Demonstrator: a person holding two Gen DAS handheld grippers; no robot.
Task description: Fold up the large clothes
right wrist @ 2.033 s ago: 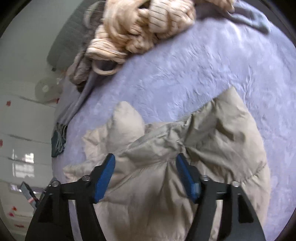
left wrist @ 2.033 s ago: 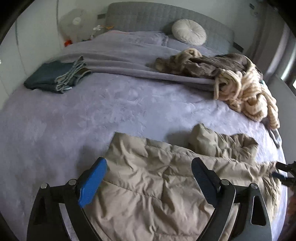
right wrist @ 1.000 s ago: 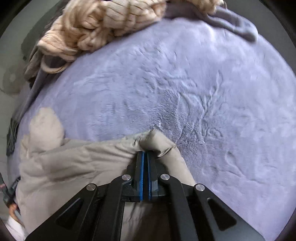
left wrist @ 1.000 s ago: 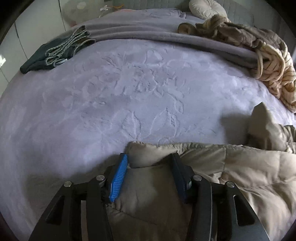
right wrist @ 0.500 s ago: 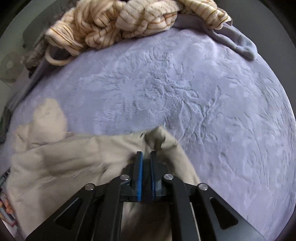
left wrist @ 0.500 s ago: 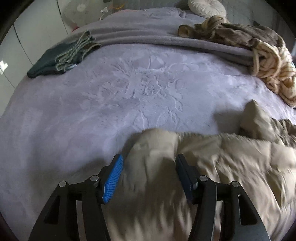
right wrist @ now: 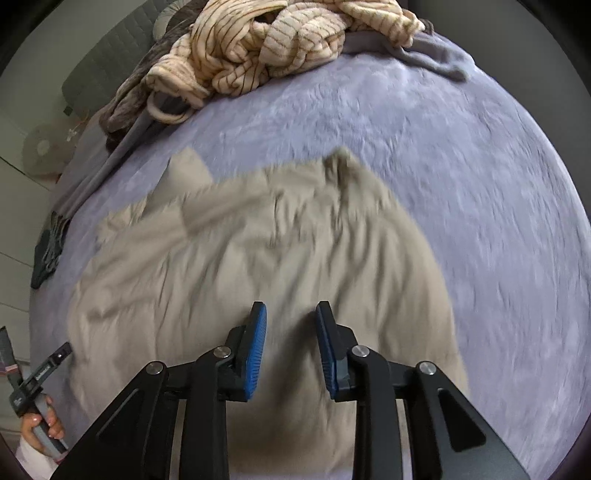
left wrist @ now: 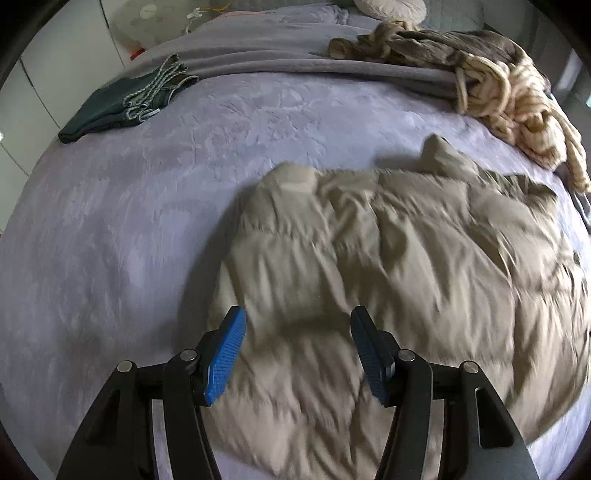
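Beige puffer jacket (left wrist: 388, 258) lying doubled over at near edge of bed (left wrist: 129, 221), one fold laid, lumpy.
Left gripper (left wrist: 297, 350): fingers apart, clear above jacket.
Right gripper (right wrist: 290, 343): fingers just been opening, nothing between them.
Left to do, likely: further fold, smoothing; striped knit heap (right wrist: 266, 40) at far edge unfolded; dark folded garment (left wrist: 122, 103) at far left corner done.

Lying mid-bed (left wrist: 110, 229): puffer jacket (left wrist: 406, 258), spreading from centre to 4 o'clock. Sitting at 10 o'clock: folded garment (left wrist: 122, 103). Piling at 1 o'clock: heap of knitwear (left wrist: 509, 96), behind jacket, well apart. Resting at 12: round cushion (left wrist: 388, 7).
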